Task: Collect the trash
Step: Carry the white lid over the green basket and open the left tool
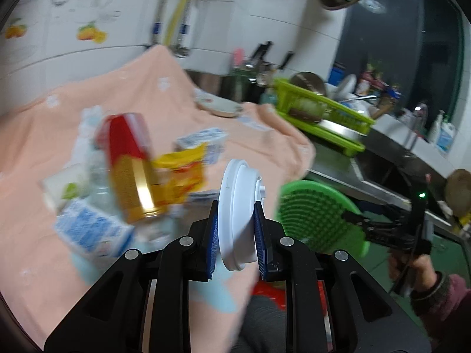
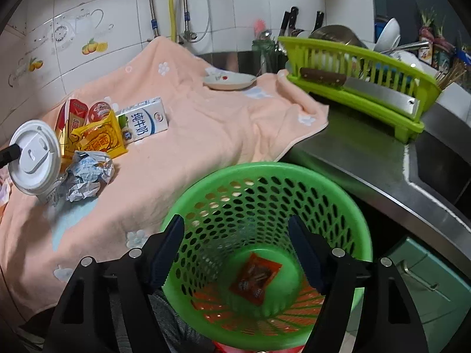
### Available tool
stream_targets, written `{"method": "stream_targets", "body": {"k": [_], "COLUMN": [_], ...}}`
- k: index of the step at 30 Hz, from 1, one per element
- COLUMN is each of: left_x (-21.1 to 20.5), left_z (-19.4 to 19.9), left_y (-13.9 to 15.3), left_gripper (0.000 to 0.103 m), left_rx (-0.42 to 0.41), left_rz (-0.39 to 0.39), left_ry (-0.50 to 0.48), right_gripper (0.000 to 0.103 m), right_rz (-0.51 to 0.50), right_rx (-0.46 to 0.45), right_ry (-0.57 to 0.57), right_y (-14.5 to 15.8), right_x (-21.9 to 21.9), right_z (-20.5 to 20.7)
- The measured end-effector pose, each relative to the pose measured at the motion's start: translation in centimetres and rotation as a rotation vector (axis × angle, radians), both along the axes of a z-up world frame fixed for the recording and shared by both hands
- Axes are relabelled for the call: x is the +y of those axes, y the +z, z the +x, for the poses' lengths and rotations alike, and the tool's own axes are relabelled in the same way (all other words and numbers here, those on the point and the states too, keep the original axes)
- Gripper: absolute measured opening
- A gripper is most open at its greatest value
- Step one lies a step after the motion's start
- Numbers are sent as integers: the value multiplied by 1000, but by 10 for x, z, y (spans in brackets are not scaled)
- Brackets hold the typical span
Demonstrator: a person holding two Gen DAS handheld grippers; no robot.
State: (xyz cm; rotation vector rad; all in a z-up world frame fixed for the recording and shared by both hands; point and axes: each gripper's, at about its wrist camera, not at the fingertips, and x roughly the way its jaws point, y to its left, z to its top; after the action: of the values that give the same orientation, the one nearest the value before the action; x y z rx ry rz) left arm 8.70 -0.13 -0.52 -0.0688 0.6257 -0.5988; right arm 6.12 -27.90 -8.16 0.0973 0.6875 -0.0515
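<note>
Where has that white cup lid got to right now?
The white cup lid is pinched on edge in the left gripper, above the peach towel beside the trash pile, left of the green basket.

The green basket mouth lies open beneath the spread right gripper; only an orange wrapper inside

A home kitchen — tiled wall, steel sink, green dish rack stacked with bowls, knives behind.
</note>
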Motion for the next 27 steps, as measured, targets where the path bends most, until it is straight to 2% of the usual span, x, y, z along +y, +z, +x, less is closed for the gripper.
{"method": "stream_targets", "body": {"k": [4, 6, 11, 15, 19, 27], "left_x": [-46, -68, -129, -170, -184, -167], "left_z": [7, 12, 21, 27, 30, 34], "left_y": [-8, -15, -36, -56, -63, -50], "left_gripper": [21, 16, 15, 7, 7, 7], "left_rx": [25, 45, 90, 139, 161, 141], "left_rz": [1, 0, -7, -8, -8, 5], "left_ry": [-87, -127, -223, -287, -300, -252], "right_gripper": [76, 79, 79, 79, 79, 79], "right_rz": [-8, -13, -8, -18, 5, 62], "right_rx": [-23, -37, -54, -53, -48, -48], "right_ry": [-13, -23, -40, -59, -85, -89], "right_y": [6, 9, 12, 8, 3, -2], "right_x": [-8, -13, -28, -39, -53, -60], "right_z": [-10, -15, -28, -35, -42, -39]}}
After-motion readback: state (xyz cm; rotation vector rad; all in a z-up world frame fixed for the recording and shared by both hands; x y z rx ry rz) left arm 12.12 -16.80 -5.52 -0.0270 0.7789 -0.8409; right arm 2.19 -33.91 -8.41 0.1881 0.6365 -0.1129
